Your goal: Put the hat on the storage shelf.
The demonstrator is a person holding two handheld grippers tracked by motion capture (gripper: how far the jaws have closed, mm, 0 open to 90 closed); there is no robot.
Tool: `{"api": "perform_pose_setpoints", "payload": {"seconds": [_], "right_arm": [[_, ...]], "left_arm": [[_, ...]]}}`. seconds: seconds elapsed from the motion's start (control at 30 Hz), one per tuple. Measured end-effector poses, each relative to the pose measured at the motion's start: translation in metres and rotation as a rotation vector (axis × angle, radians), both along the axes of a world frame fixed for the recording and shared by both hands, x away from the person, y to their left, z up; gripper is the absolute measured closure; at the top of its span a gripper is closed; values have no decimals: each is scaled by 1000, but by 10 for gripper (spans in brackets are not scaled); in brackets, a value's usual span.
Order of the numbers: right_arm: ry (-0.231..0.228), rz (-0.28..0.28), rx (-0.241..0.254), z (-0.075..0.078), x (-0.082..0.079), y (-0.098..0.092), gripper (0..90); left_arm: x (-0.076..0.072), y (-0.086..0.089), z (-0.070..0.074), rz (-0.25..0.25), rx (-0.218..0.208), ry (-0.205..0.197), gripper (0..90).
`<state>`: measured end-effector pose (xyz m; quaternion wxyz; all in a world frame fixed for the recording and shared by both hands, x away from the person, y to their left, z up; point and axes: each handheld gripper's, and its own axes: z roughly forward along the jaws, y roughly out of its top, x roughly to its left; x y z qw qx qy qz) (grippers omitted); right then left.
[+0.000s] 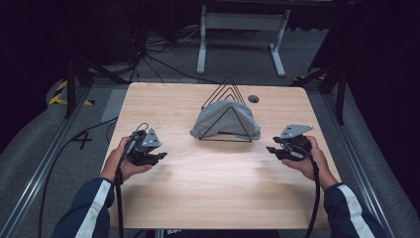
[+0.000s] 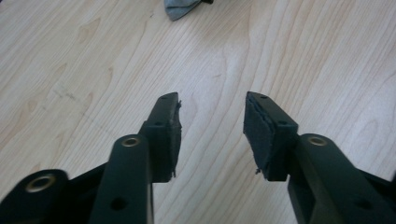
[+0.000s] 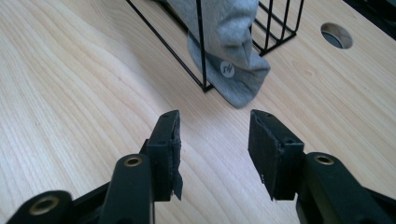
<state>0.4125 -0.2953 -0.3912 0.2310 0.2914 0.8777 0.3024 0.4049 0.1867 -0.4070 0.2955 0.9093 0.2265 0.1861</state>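
Grey cloth [image 1: 225, 119] hangs over a black wire rack [image 1: 227, 111] at the middle of the pale wood counter [image 1: 208, 183] in the high view, its two ends drooping to the board on either side. The left gripper [image 1: 157, 156] sits well to the left of it and the right gripper [image 1: 271, 149] well to the right, each in a hand, both pointing inward with nothing between their jaws. In the left gripper view the jaws stand apart over bare wood, and a grey corner of the cloth [image 2: 180, 8] shows far ahead at the top edge, clear of both pads. In the right gripper view the jaws are likewise apart and empty; the cloth [image 3: 229, 51] droops through the rack's [image 3: 201, 56] wires just ahead of them, its tip resting on the counter near the right jaw. A small round white label [image 3: 227, 69] on the cloth bears dark marks too small to read. A round hole [image 3: 336, 35] lies in the counter beyond.
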Motion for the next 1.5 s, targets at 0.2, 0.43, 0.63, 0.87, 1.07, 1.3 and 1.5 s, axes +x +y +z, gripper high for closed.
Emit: {"api": "perform_pose_setpoints", "payload": {"seconds": [0.2, 0.43, 0.63, 0.87, 1.07, 1.3, 1.5], "right_arm": [[3, 2, 25, -5, -15, -10, 477], [-7, 9, 21, -14, -32, -24, 461], [6, -18, 35, -26, -44, -37, 417], [20, -62, 95, -42, -61, -59, 366], [38, -125, 145, -56, -74, -79, 324], [83, -174, 224, -74, -86, -94, 278], [65, -191, 210, -76, -89, -92, 256]], "left_arm": [[-13, 13, -5, 25, 5, -4, 456], [-31, 30, -10, 29, -10, -13, 373], [-41, 39, -22, 41, -12, 3, 343], [-51, 54, -50, 47, -59, 66, 293], [-58, 63, -65, 44, -116, 114, 228], [-65, 71, -74, 84, -205, 125, 200], [-70, 72, -75, 128, -217, 105, 178]]}}
